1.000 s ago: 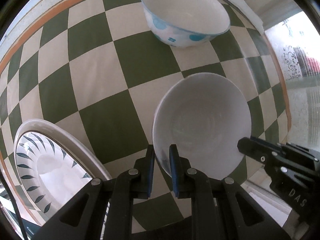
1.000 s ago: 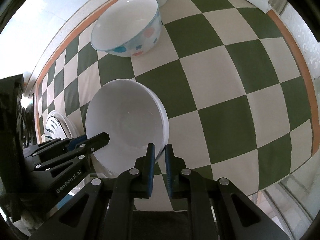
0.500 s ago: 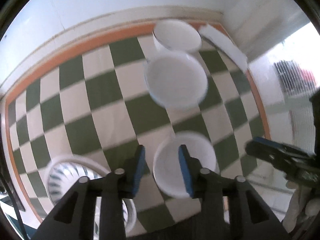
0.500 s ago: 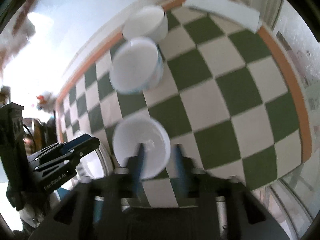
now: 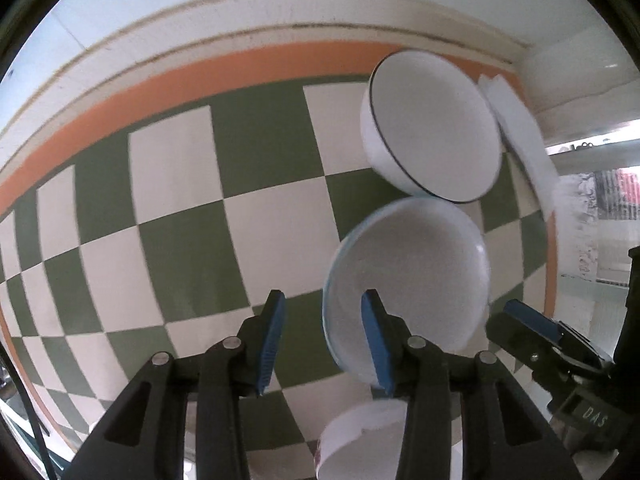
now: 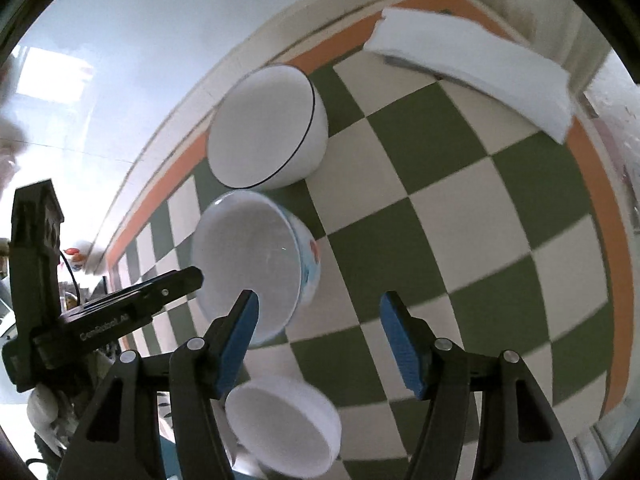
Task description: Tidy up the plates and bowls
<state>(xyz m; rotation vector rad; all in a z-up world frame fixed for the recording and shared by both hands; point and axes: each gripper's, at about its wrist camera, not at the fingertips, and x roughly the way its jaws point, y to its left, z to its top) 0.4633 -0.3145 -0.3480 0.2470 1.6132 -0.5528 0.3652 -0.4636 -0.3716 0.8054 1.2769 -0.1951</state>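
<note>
A second ago both grippers pinched the rim of the plain white bowl; now both have let go and pulled back above it; the left gripper (image 5: 322,338) stands with its blue-padded fingers (image 5: 271,338) spread apart and nothing between them; the right gripper (image 6: 320,338) is likewise wide open and empty. The plain white ceramic bowl (image 6: 282,426) sits on the green-and-cream checkered tablecloth (image 6: 460,216) at the near edge, partly hidden under the gripper bodies; in the left wrist view only a blurred part of its rim shows low in the frame. Beyond it stands the white bowl with blue and red spots (image 6: 256,264); just behind that, touching or nearly so, the white bowl with a thin dark rim line (image 6: 266,130) sits by the orange border; a folded white cloth (image 6: 472,66) lies in the far right corner of the table.
</note>
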